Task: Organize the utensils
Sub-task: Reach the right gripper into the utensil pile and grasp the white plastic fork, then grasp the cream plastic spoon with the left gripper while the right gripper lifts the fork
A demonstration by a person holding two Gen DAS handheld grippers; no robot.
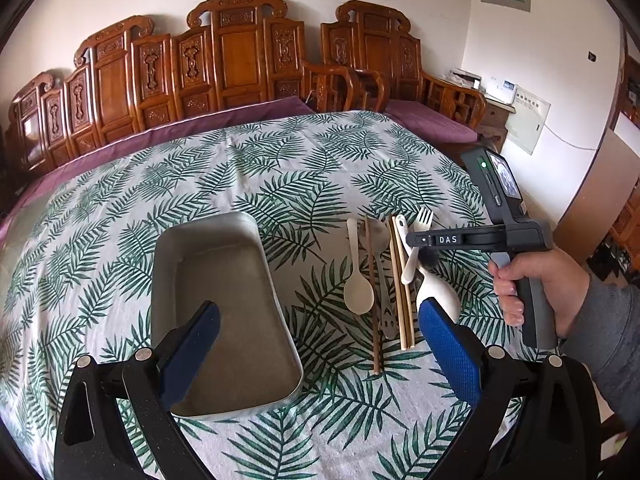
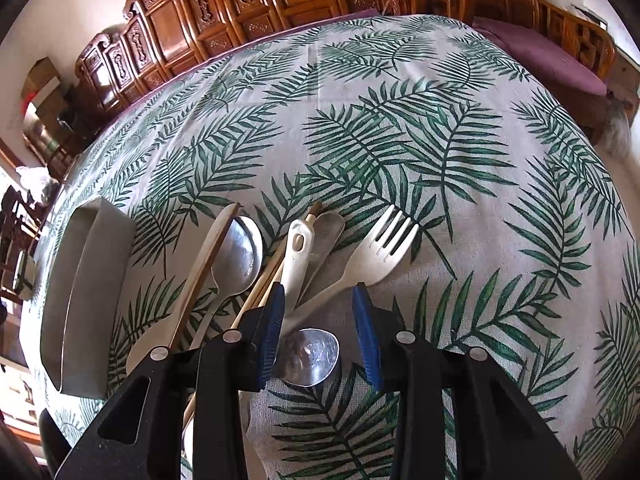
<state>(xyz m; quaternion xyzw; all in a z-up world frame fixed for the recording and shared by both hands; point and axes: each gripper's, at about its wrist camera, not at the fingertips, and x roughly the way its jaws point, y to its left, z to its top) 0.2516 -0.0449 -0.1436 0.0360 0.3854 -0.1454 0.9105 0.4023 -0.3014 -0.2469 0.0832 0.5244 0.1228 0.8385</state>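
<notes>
The metal tray (image 1: 224, 320) sits on the leaf-print tablecloth (image 1: 280, 168), with the utensils lying in a close row to its right.

**Left gripper** (image 1: 320, 344): jaws spread wide, nothing between them. Its left finger hangs over the tray's near right area; its right finger is over the near end of the utensil row. The beige spoon (image 1: 358, 276), the dark chopstick (image 1: 372, 292) and the light chopsticks (image 1: 402, 284) lie between the two fingers, further ahead on the cloth.

**Right gripper** (image 2: 319, 304): jaws parted to a moderate gap, gripping nothing. It is low over the right end of the row. The handle of the white fork (image 2: 376, 252) runs into the gap between the fingers, tines pointing away. A metal spoon bowl (image 2: 308, 356) lies directly under the gap. The white slotted handle (image 2: 298, 248) lies just beside the left finger. Whether the left finger touches that handle cannot be determined from this angle.

A second metal spoon (image 2: 238, 256) lies between the beige spoon and the light chopsticks.
</notes>
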